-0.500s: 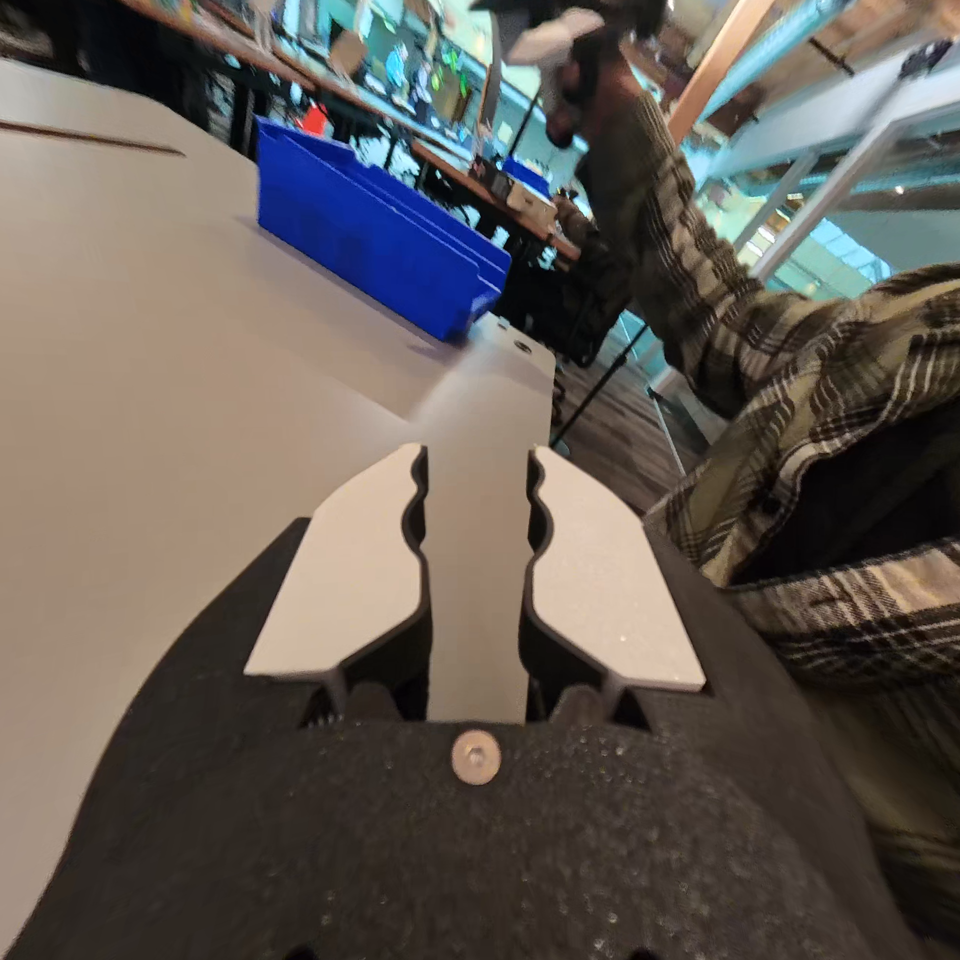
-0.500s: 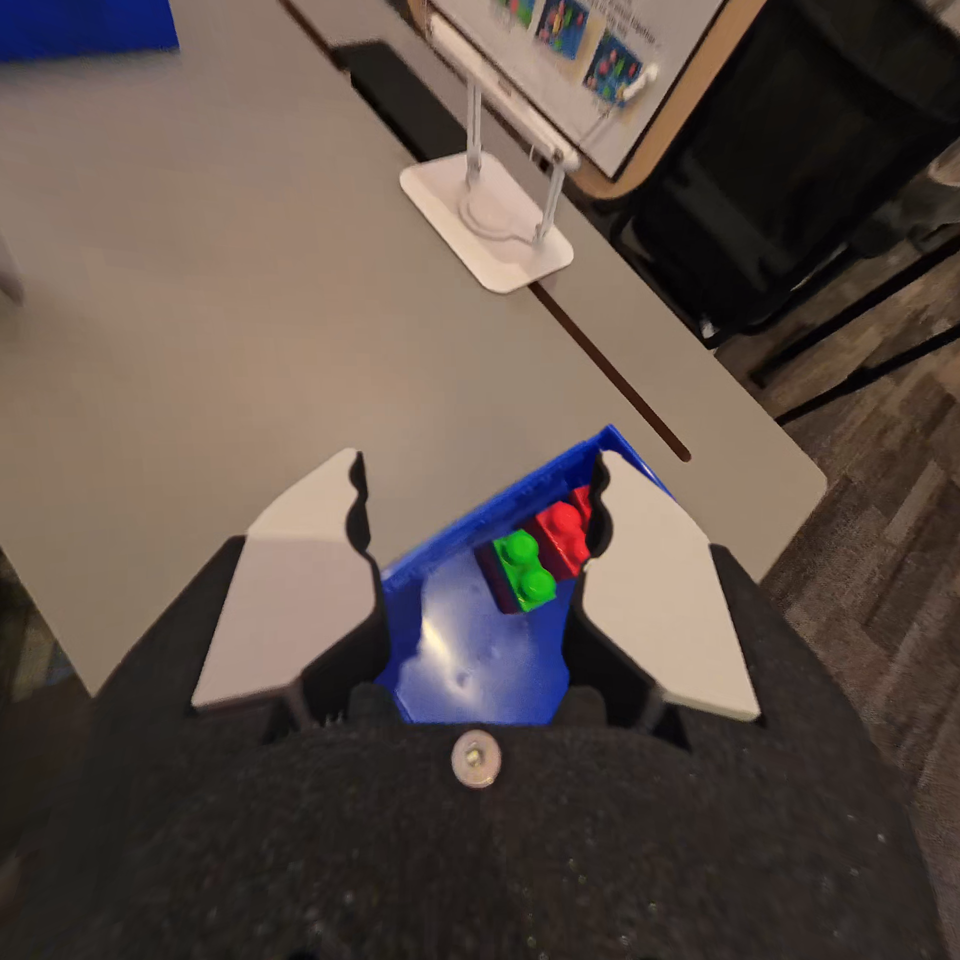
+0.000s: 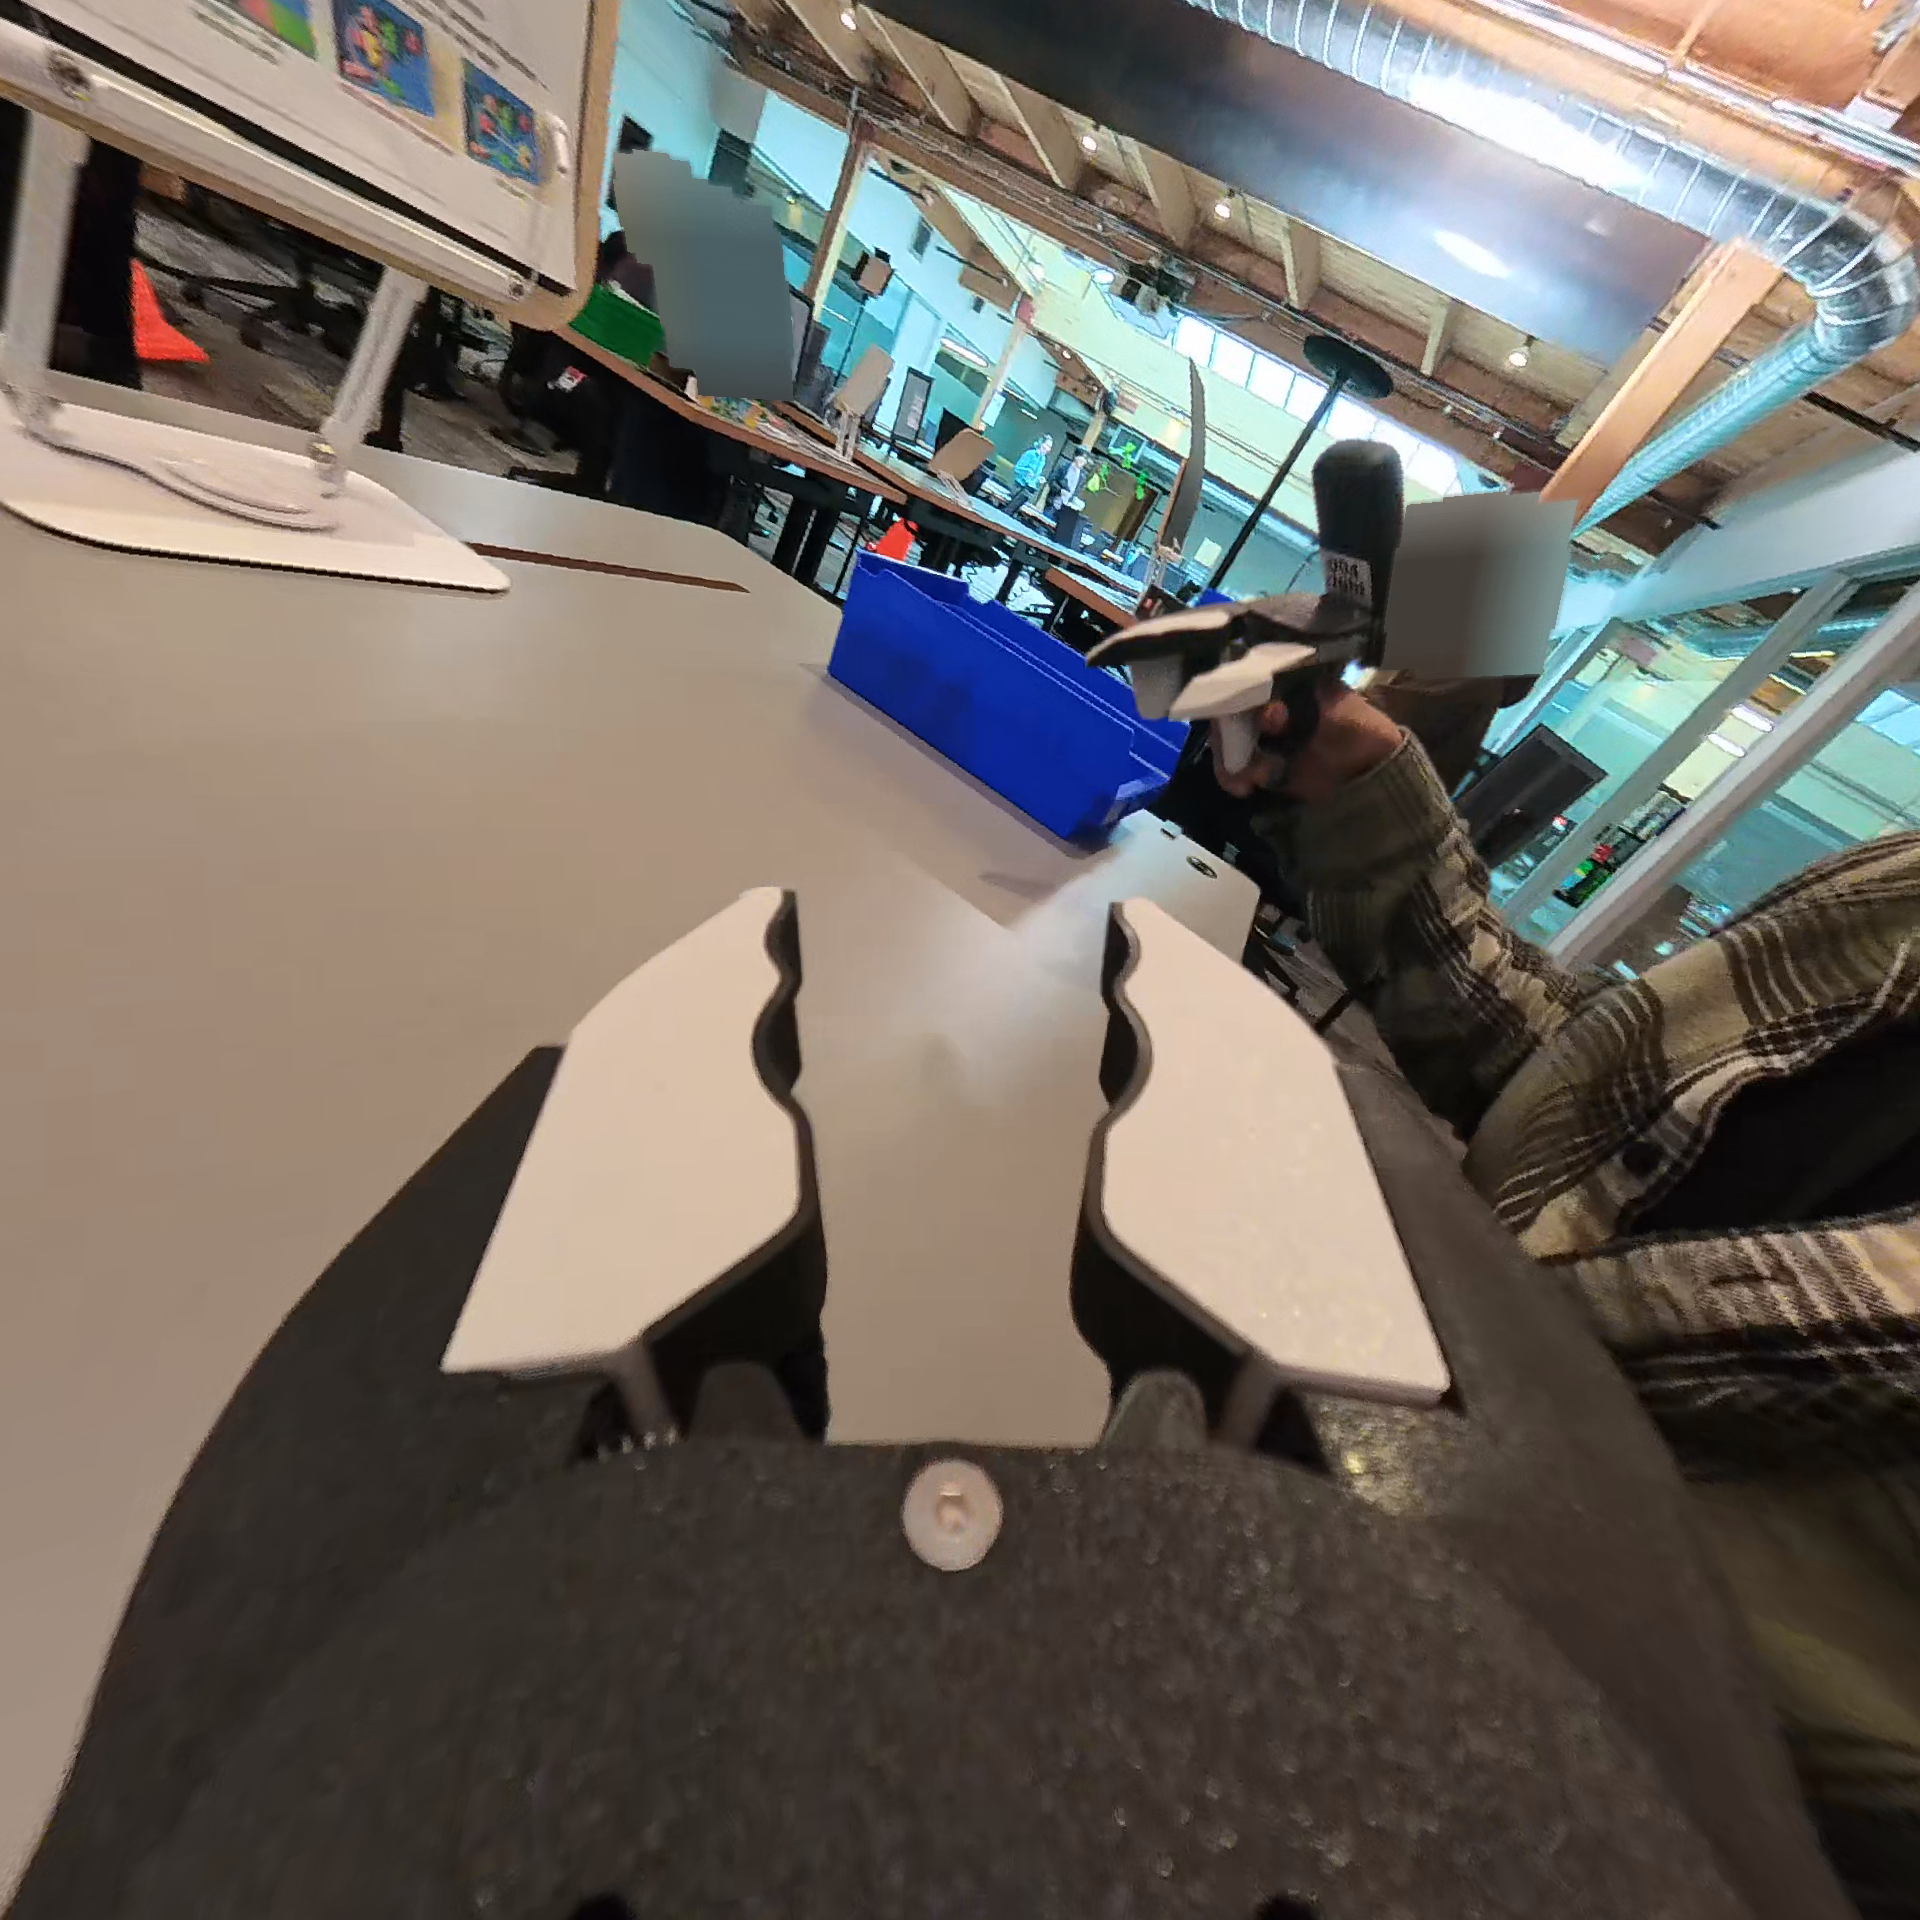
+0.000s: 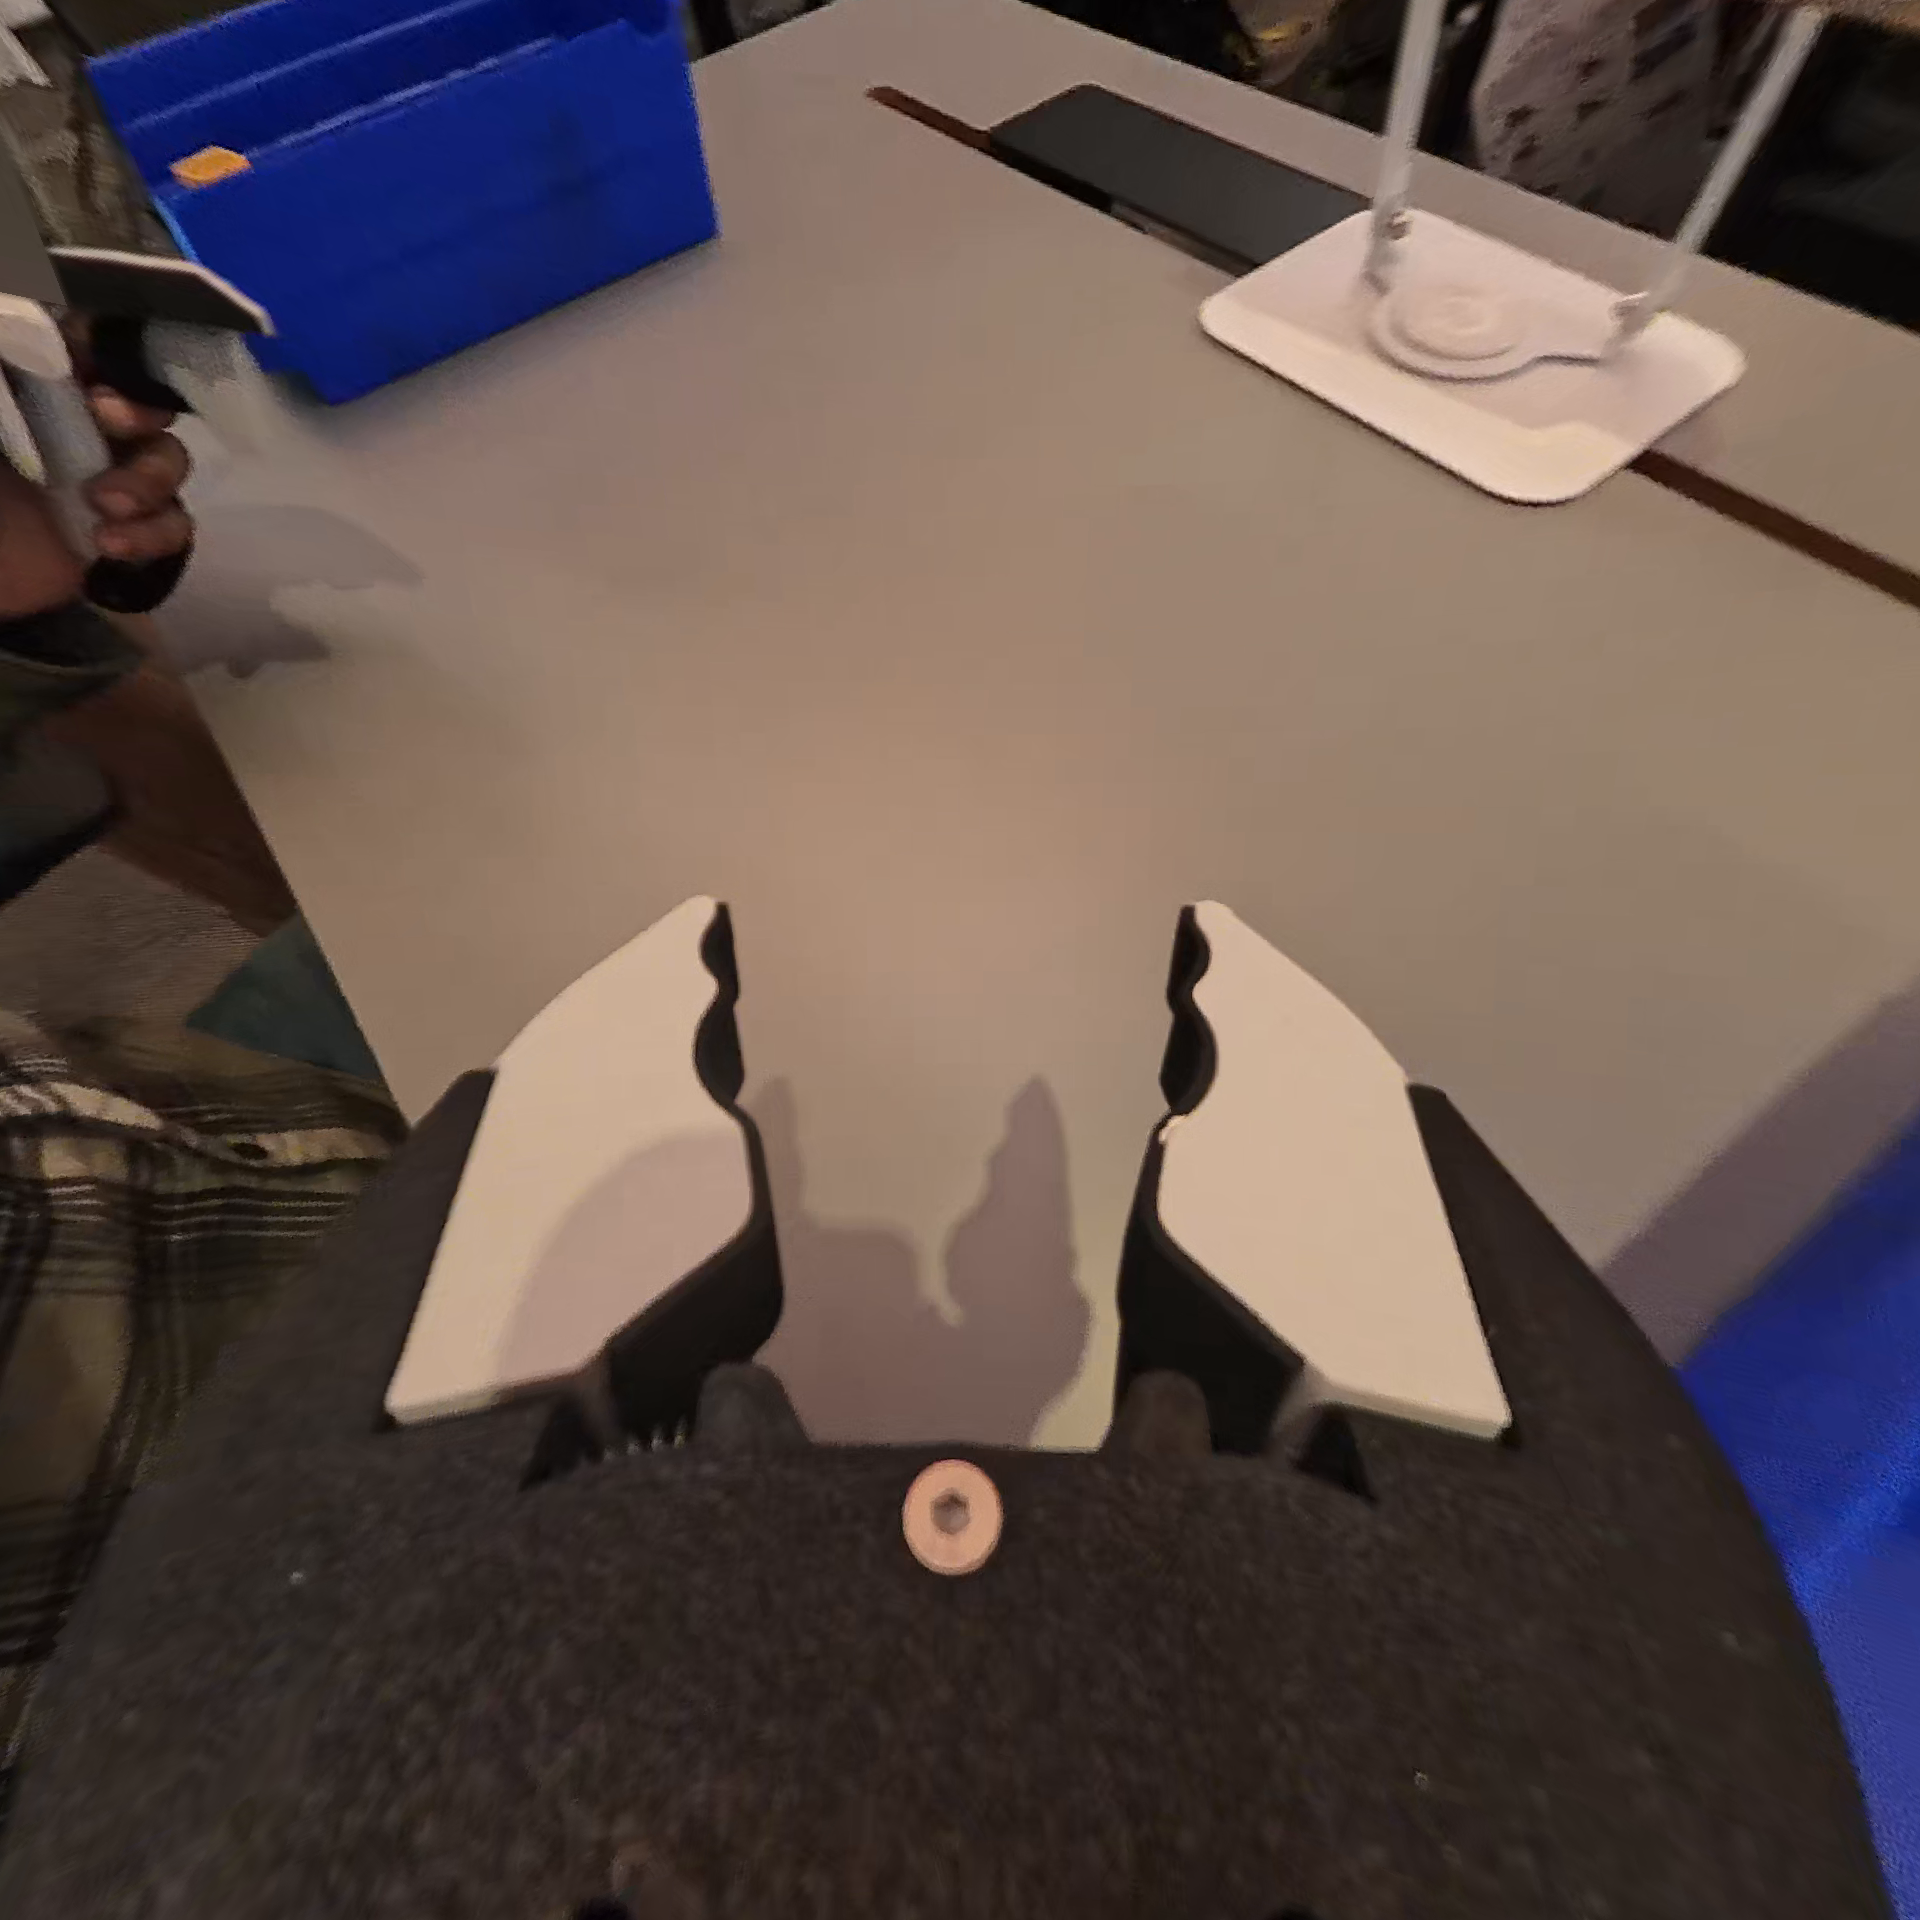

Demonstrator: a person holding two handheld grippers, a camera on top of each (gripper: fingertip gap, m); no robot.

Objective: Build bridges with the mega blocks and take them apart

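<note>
Both my left tongs and right tongs hover wide, empty, above the grey table.

We've got a plain grey table under us, matte top. Out ahead and to the left of the right gripper a blue bin sits near the far edge. Ahead and to its right there's a white stand base with two thin uprights, planted right over a dark seam running across the top. A flat black slab lies just behind that base.
</note>
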